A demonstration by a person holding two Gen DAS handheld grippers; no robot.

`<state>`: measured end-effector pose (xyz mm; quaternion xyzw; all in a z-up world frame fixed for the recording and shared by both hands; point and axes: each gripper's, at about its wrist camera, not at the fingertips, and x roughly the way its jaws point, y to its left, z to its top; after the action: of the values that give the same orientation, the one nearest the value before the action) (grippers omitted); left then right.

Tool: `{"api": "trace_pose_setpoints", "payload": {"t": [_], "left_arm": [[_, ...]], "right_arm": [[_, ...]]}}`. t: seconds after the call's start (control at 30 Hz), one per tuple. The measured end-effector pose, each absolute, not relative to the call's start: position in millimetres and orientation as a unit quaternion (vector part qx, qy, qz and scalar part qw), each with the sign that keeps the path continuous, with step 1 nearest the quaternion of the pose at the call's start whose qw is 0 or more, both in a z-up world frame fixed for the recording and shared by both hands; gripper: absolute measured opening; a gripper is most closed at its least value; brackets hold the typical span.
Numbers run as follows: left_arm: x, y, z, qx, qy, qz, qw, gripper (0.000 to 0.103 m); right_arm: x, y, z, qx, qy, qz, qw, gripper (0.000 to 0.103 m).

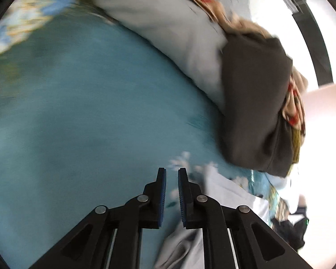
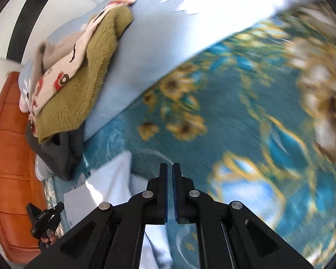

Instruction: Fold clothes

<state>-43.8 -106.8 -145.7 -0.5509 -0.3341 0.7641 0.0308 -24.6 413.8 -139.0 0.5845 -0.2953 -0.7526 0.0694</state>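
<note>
Left wrist view: your left gripper [image 1: 172, 172] hangs over the teal bedspread [image 1: 82, 112], its blue ribbed pads a narrow gap apart with nothing between them. The pale garment [image 1: 221, 192] to be folded lies at about four o'clock from the fingertips, thin, limp and creased; judge it light and floppy, so pinch a hem or corner rather than the middle. At two o'clock a stack of folded clothes [image 1: 255, 103], dark grey on top, leans on a pale blue pillow [image 1: 168, 29].

Right wrist view: your right gripper [image 2: 170, 168] is closed, pads nearly meeting, holding nothing. The pale garment [image 2: 109, 179] sits at nine o'clock, just beside the fingers. At ten o'clock, the stack shows an olive fuzzy knit [image 2: 82, 85] that looks thick and soft.
</note>
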Motion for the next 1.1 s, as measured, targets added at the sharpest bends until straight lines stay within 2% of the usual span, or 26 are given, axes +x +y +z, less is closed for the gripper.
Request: {"api": "trace_pose_setpoints", "payload": {"t": [0.13,0.27,0.37,0.47,0.7,0.83,0.9,0.93,1.03,1.1], "left_arm": [[-13,-83,-112,-0.551,-0.297,0.778,0.056,0.017],[5,-8,-105,-0.582,-0.251,0.762,0.132,0.021],[15,56,-111,-0.623,-0.190,0.739,0.173,0.023],[20,97,-121,-0.658,-0.152,0.714,0.187,0.024],[27,164,-152,-0.715,-0.118,0.662,0.193,0.024],[30,176,-161,-0.734,-0.098,0.646,0.184,0.024],[31,178,-164,-0.740,-0.097,0.639,0.189,0.025],[30,180,-167,-0.743,-0.099,0.634,0.189,0.027],[27,174,-174,-0.748,-0.118,0.626,0.187,0.028],[27,164,-170,-0.743,-0.140,0.627,0.189,0.028]], "right_arm": [[32,410,-142,0.591,-0.345,-0.725,0.083,0.006],[72,387,-154,0.607,-0.370,-0.696,0.105,0.028],[84,373,-159,0.603,-0.393,-0.685,0.114,0.030],[86,361,-163,0.605,-0.400,-0.679,0.113,0.040],[74,356,-176,0.605,-0.405,-0.679,0.093,0.040],[70,344,-180,0.609,-0.390,-0.683,0.100,0.040],[70,344,-182,0.610,-0.392,-0.681,0.103,0.032],[69,343,-183,0.613,-0.391,-0.678,0.106,0.023],[66,336,-179,0.619,-0.370,-0.684,0.110,0.016],[63,331,-173,0.621,-0.356,-0.689,0.113,0.015]]}}
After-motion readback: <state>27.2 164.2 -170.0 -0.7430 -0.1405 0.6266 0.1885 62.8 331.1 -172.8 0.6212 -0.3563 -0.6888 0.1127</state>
